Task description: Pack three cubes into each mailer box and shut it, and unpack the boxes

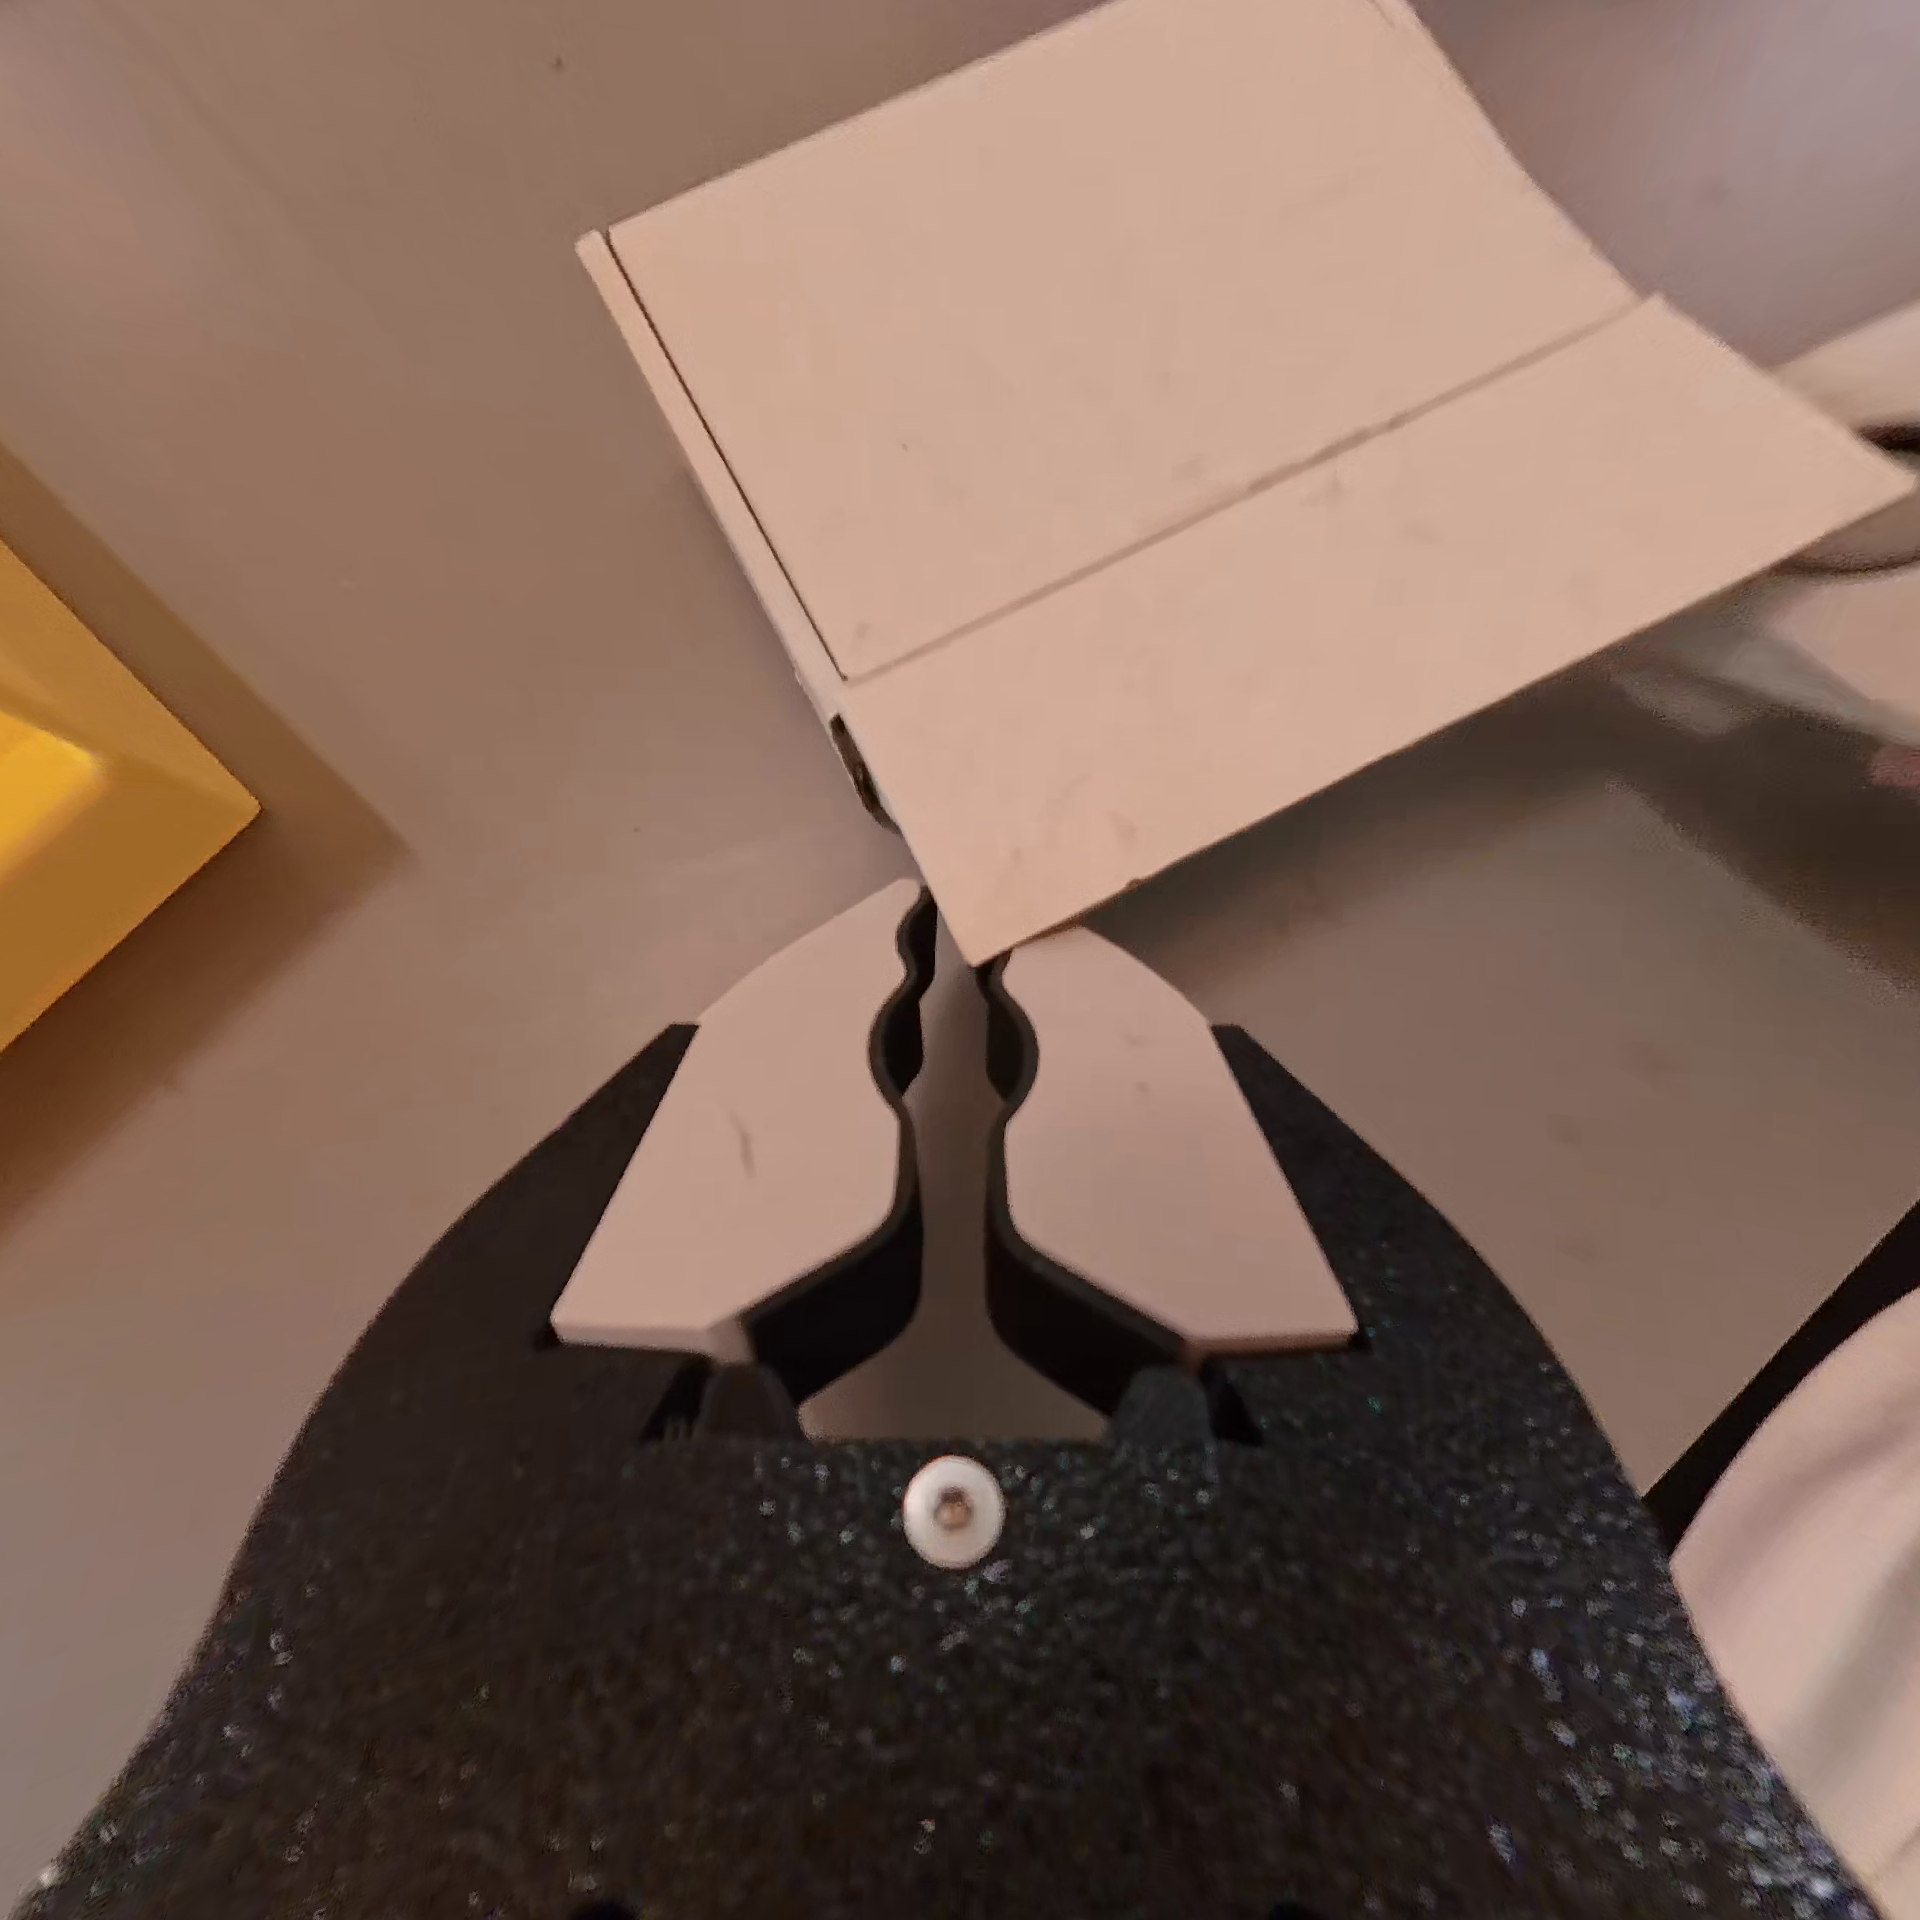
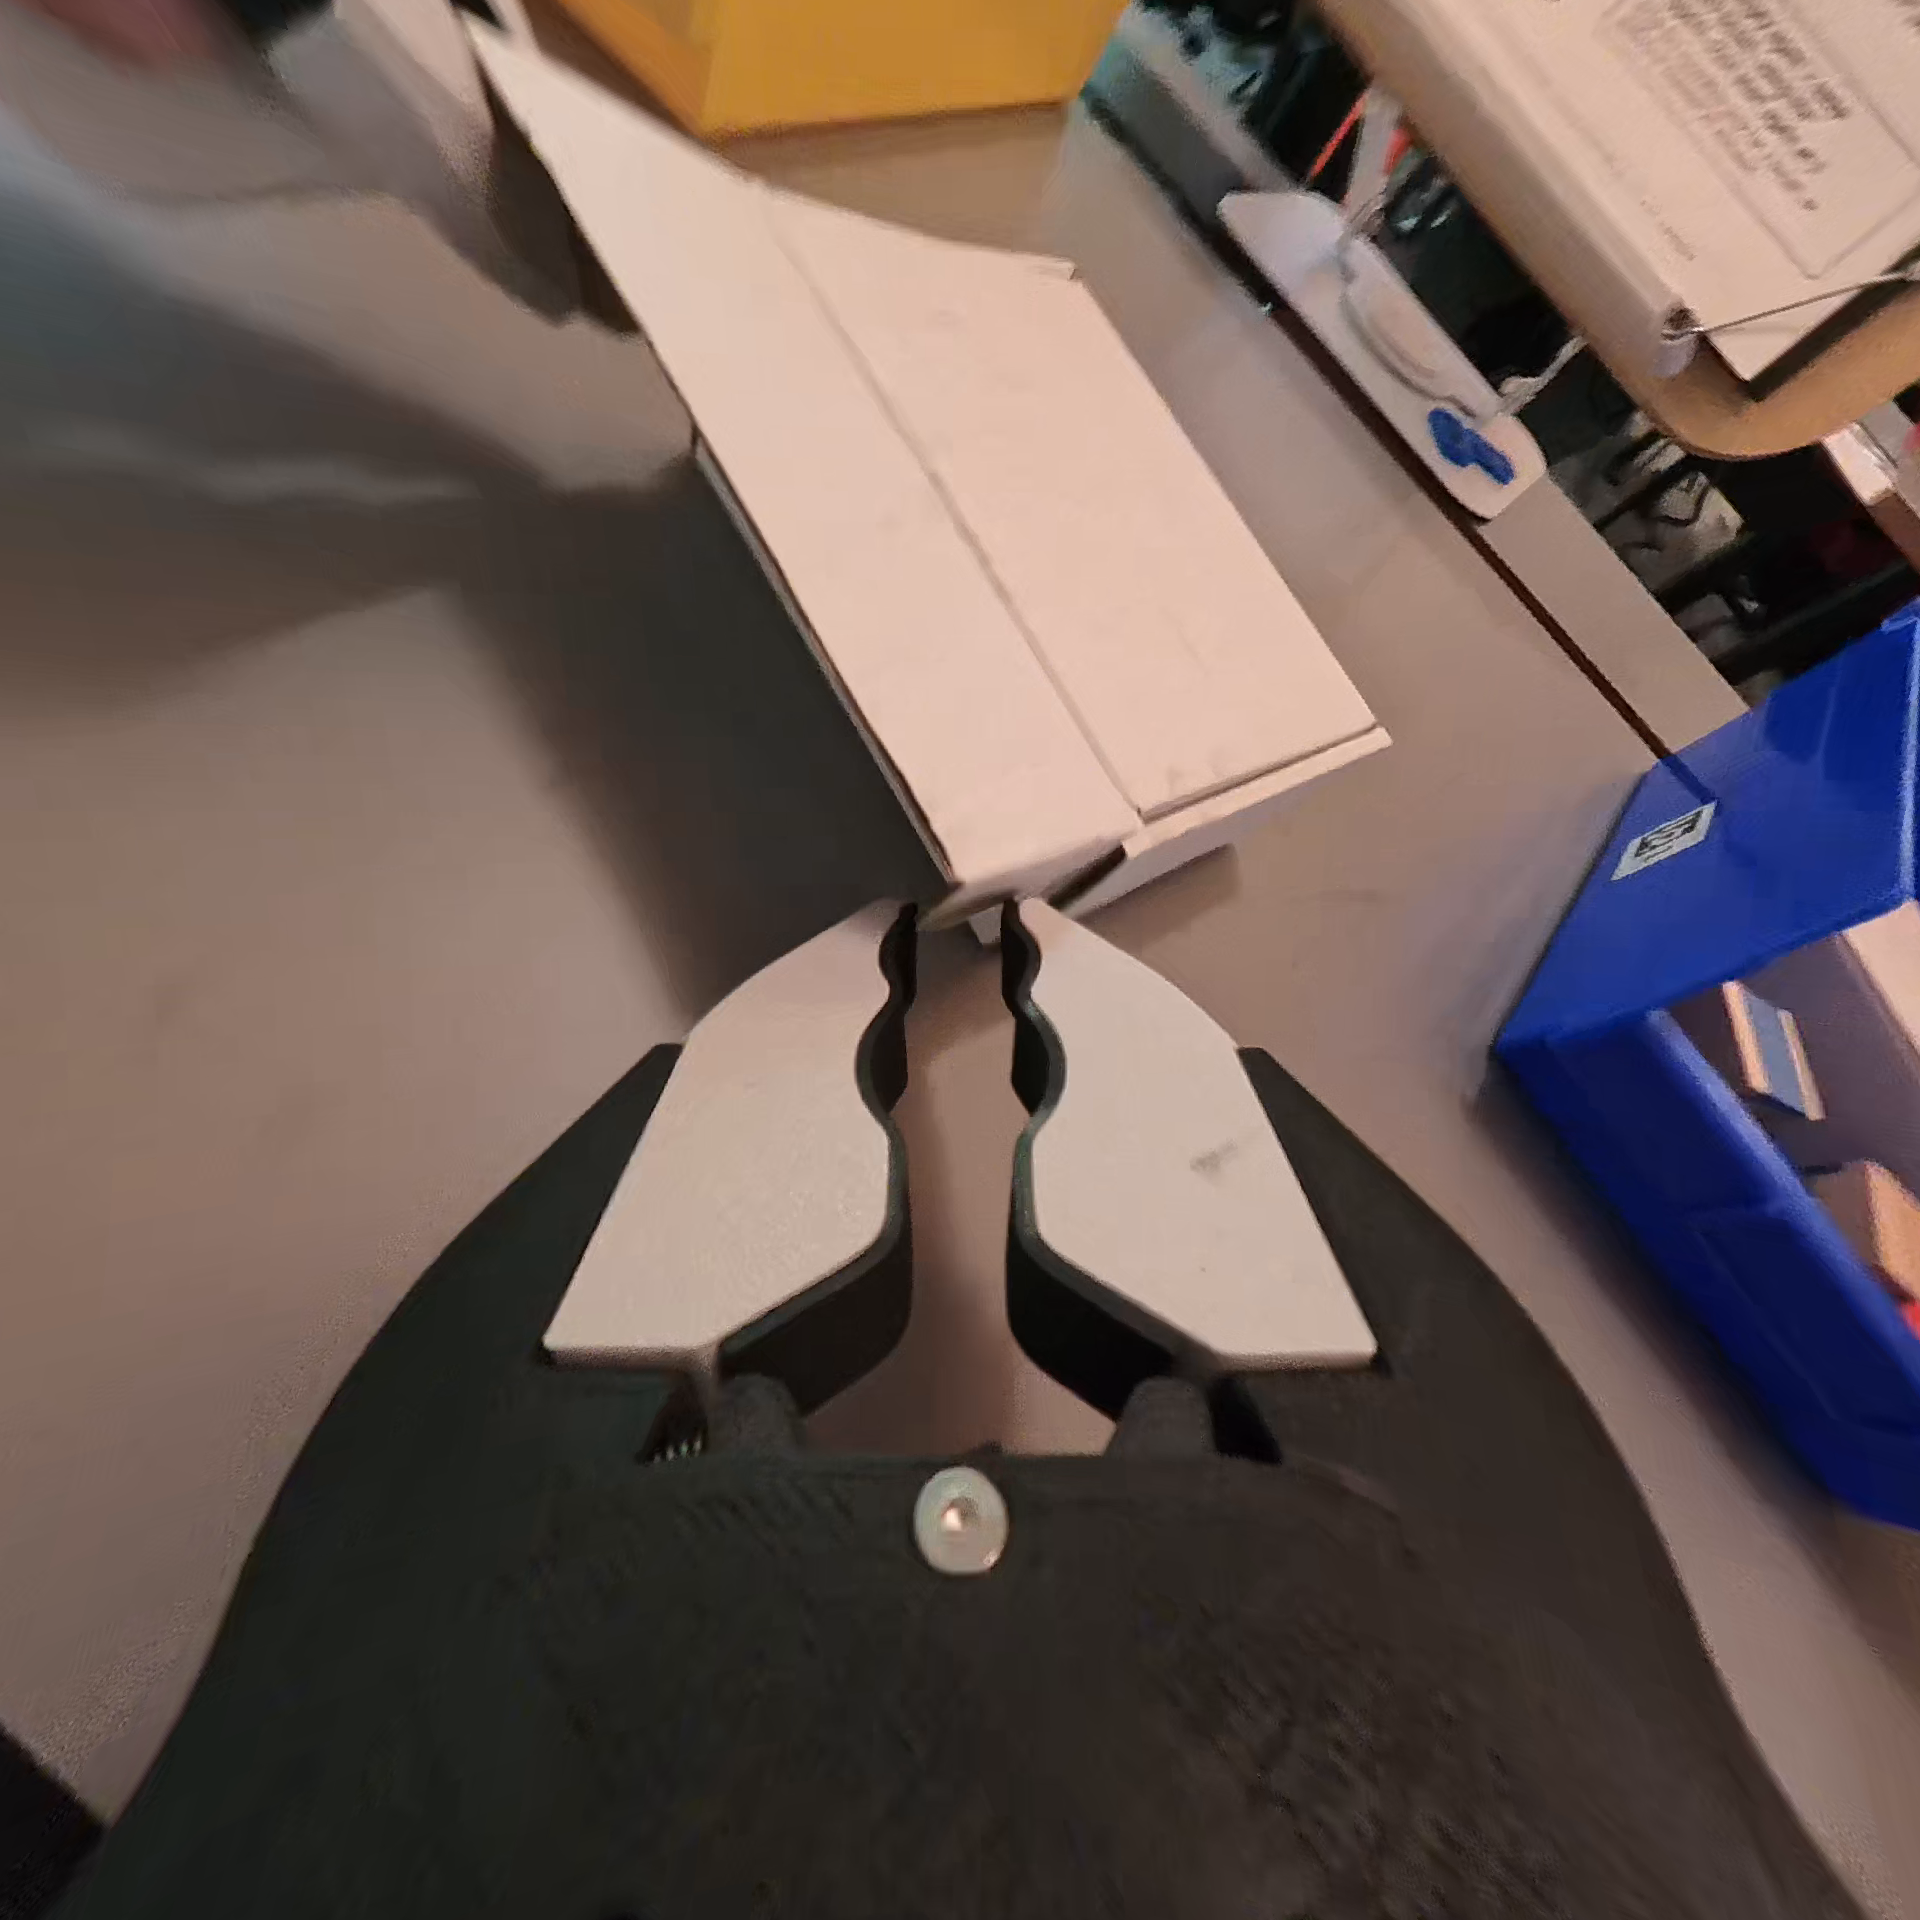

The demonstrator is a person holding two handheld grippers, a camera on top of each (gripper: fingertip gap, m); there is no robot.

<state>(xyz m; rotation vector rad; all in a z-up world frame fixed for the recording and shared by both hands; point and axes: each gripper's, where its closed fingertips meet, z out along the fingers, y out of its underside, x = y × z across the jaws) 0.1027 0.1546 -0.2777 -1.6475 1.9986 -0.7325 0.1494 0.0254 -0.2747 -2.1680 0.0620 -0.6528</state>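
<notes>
A white mailer box [image 1: 1091, 436] lies on the grey table, its lid down over the base and its front flap [image 1: 1299, 665] sticking out raised above the table. My left gripper [image 1: 961, 930] is shut on the flap's near corner. In the right wrist view the same box [image 2: 1122, 540] runs away from me, and my right gripper [image 2: 958, 916] is shut on the other end of the flap [image 2: 831, 499]. No cubes show; the inside of the box is hidden.
A yellow box [image 1: 94, 790] stands at the left and shows at the back in the right wrist view [image 2: 852, 52]. A blue bin [image 2: 1714, 987] with small items stands at the right. The table edge [image 2: 1558, 582] borders cluttered shelves. A person's sleeve [image 1: 1818, 1558] is at lower right. My right fingertips sit around 15 cm from my left ones.
</notes>
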